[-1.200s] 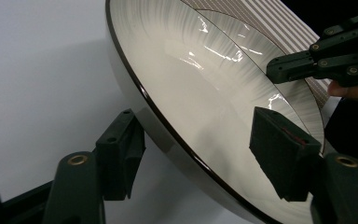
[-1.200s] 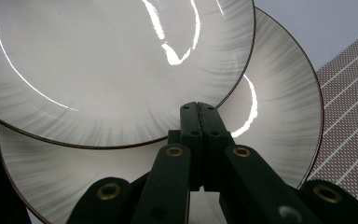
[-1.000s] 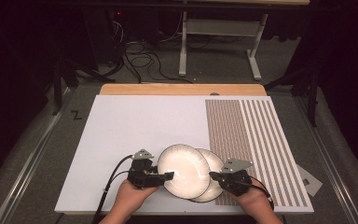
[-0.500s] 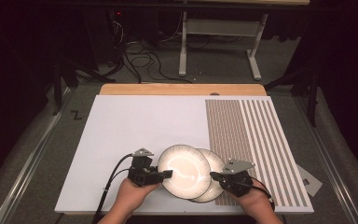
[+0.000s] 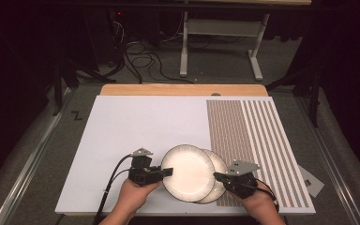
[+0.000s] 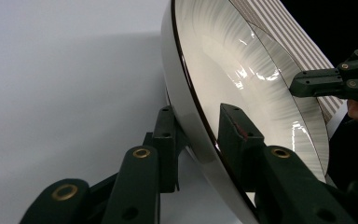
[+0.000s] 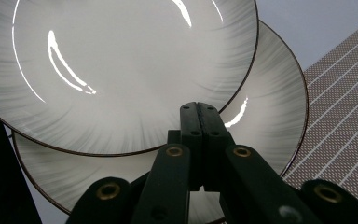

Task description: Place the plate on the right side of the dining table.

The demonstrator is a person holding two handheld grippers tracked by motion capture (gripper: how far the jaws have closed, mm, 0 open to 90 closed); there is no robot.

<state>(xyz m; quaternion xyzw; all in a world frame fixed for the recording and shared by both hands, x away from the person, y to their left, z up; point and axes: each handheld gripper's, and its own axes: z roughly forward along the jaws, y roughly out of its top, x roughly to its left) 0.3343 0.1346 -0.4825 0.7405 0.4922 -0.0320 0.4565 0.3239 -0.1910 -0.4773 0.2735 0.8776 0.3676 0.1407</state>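
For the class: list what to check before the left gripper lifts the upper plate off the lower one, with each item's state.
1. Left gripper jaws, just closing, straddle the rim of the upper white dark-rimmed ceramic plate: ok.
2. Pads pressing firmly on the rim: cannot tell.
3. Right gripper shut, jaws together: ok.
4. Right gripper pinning the lower white ceramic plate: cannot tell.
5. White table mat bare to the left for setting down: ok.

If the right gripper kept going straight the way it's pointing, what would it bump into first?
Probably the upper plate. The right gripper, jaws shut together, sits over the lower plate and points at the upper one's rim just ahead. Whether it would hit that rim or slip under it is hard to tell.
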